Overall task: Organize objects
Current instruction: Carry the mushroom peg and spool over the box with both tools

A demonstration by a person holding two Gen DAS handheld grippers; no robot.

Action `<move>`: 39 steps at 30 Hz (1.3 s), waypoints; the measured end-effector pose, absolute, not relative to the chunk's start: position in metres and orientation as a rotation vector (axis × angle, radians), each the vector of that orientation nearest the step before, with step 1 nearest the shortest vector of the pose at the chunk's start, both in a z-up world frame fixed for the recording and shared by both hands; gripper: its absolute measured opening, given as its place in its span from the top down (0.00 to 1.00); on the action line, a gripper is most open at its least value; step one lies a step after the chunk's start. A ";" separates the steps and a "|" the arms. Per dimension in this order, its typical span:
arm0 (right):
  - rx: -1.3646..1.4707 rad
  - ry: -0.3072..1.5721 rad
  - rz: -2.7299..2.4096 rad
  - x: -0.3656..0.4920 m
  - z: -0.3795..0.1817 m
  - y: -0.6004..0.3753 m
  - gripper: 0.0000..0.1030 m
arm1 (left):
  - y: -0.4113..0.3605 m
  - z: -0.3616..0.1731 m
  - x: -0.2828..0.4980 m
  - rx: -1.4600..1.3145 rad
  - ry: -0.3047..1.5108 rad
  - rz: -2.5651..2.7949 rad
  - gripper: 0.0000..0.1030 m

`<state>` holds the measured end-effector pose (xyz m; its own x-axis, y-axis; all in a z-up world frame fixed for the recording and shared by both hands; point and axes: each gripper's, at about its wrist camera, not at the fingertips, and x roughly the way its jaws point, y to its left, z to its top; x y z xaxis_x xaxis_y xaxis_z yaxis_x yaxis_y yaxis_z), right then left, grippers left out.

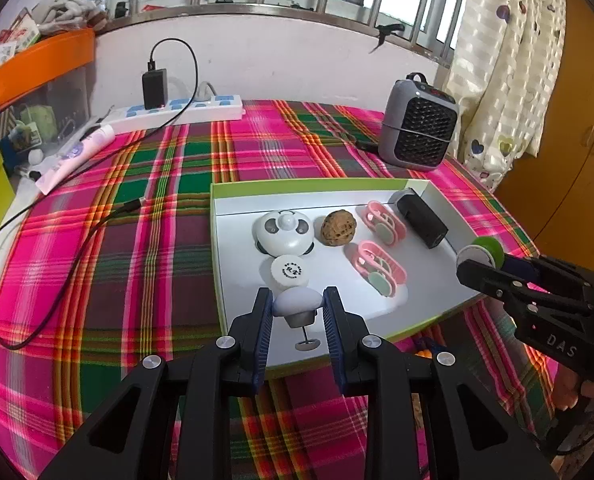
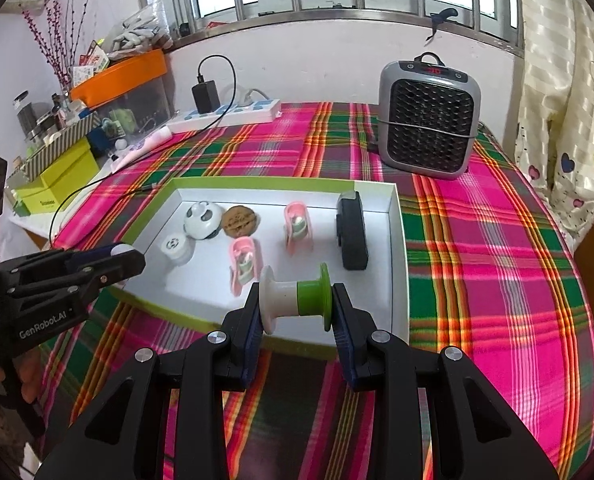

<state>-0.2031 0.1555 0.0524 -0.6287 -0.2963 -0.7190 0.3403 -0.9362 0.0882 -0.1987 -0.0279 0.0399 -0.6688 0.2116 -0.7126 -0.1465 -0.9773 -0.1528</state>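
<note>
- Here, in the left wrist view, the left gripper (image 1: 298, 307) was clenched on a small mushroom-shaped knob (image 1: 297, 303) with a pale dome and grey stem, held above the near part of the white tray (image 1: 425, 300).
- Inside the tray lay a panda-faced gadget (image 1: 284, 233), a white round cap (image 1: 291, 270) just in front of it, a walnut (image 1: 338, 227), two pink clips (image 1: 381, 267), and a black box (image 1: 421, 220) at the far right corner.
- The right gripper (image 1: 481, 257) reached in from the right, over the tray's right rim.
- In the right wrist view, the right gripper (image 2: 297, 307) grasped a white-and-green spool (image 2: 296, 299) by its two end discs, lying sideways above the tray's near edge (image 2: 397, 264).
- A grey heater (image 2: 429, 120) stood beyond the tray on the plaid cloth (image 2: 497, 240).
</note>
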 end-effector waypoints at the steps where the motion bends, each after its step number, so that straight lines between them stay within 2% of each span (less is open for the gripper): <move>1: 1.124 0.081 -2.554 -0.206 0.051 0.156 0.67 | -0.028 0.039 -0.200 -1.176 -0.119 2.700 0.77; 15: 1.228 0.137 -2.526 -0.231 0.033 0.159 0.67 | -0.023 0.027 -0.214 -1.225 -0.091 2.689 0.77; 39: 1.229 0.188 -2.528 -0.234 0.031 0.157 0.67 | -0.015 0.025 -0.213 -1.230 -0.023 2.702 0.77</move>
<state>-0.2338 0.1574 0.0311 -0.5770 -0.2297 -0.7837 0.3433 -0.9390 0.0225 -0.2133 -0.0150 0.0250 -0.6443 0.1629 -0.7472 -0.1499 -0.9850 -0.0855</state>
